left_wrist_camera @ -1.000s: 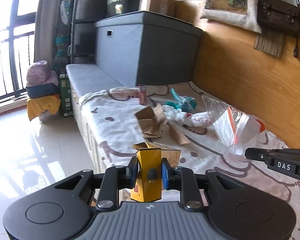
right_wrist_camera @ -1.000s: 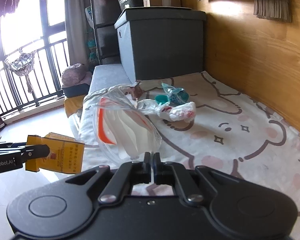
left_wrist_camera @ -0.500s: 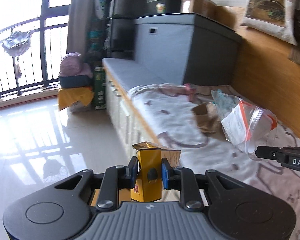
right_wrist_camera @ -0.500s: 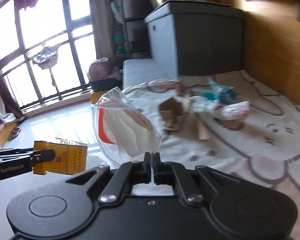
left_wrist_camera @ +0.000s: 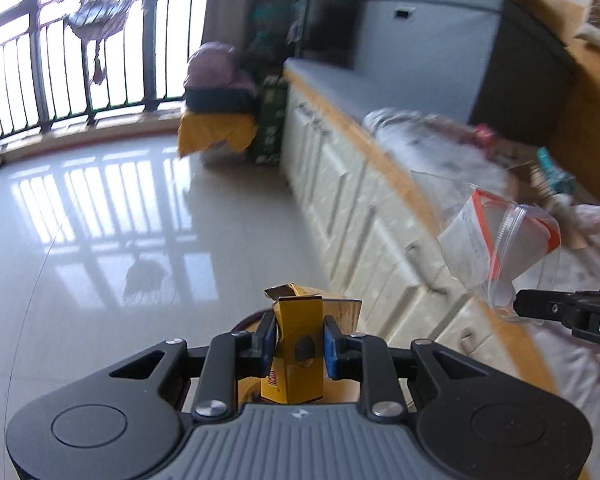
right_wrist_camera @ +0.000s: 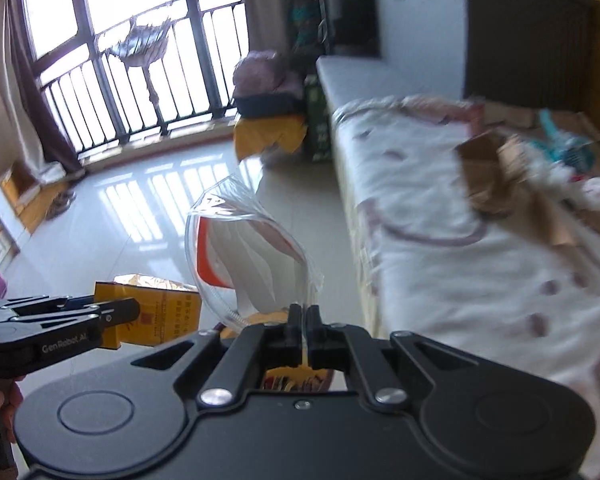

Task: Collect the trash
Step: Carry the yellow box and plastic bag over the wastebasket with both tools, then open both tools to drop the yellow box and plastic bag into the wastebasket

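Both tongs are loaded: the left tongs pinch a yellow carton upright, its torn top up, and the right tongs are pressed together on a clear zip bag by its edge. Both hang over the shiny floor, off the bed where cardboard scraps remain to the right. No bin shows clearly; something round below the carton is too hidden to name.

Landmark: bench
Left gripper: clamped on yellow carton, over the floor beside the bench
Right gripper: pinching clear zip bag, above the bench's front edge
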`<state>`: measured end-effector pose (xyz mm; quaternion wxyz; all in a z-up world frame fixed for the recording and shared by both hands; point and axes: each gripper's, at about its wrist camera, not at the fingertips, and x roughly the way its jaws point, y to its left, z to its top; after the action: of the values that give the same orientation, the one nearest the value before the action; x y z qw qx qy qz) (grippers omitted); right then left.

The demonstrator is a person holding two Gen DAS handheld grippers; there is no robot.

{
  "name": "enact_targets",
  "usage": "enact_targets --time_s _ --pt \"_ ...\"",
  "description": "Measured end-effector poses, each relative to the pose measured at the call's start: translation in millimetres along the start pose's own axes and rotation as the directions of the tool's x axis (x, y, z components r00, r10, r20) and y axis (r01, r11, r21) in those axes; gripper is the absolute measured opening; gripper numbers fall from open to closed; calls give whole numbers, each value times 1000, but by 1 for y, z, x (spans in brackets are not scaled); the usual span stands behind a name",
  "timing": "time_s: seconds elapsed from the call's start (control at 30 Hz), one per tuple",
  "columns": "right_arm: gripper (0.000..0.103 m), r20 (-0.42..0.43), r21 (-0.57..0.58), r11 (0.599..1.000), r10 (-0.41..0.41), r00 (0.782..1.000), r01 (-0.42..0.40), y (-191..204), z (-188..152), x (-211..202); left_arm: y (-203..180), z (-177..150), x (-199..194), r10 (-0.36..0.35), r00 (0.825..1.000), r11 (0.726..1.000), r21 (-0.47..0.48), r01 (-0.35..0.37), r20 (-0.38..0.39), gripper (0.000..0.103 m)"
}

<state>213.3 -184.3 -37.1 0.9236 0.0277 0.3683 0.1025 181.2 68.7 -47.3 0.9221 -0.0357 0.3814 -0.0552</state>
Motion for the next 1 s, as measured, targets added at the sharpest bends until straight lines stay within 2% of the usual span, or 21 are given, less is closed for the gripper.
enact_targets --time_s 0.27,0.43,0.63,0.8,1.0 --pt "2 -126 -44 999 26 992 -31 38 -16 73 41 -31 45 50 993 997 -56 -56 -110 25" --pt "2 -208 -45 999 16 978 -25 46 -31 117 53 -49 76 61 982 994 -75 -76 -181 25" --pt "2 -315 10 1000 -11 949 15 30 -50 170 49 -59 115 59 966 995 -67 -79 -251 26" --pt "2 -354 11 999 -30 935 37 21 -59 200 39 -60 143 54 957 997 -43 -69 -286 26" --pt "2 -405 49 999 2 914 20 12 -66 230 28 -66 175 34 944 996 -61 -57 -328 26"
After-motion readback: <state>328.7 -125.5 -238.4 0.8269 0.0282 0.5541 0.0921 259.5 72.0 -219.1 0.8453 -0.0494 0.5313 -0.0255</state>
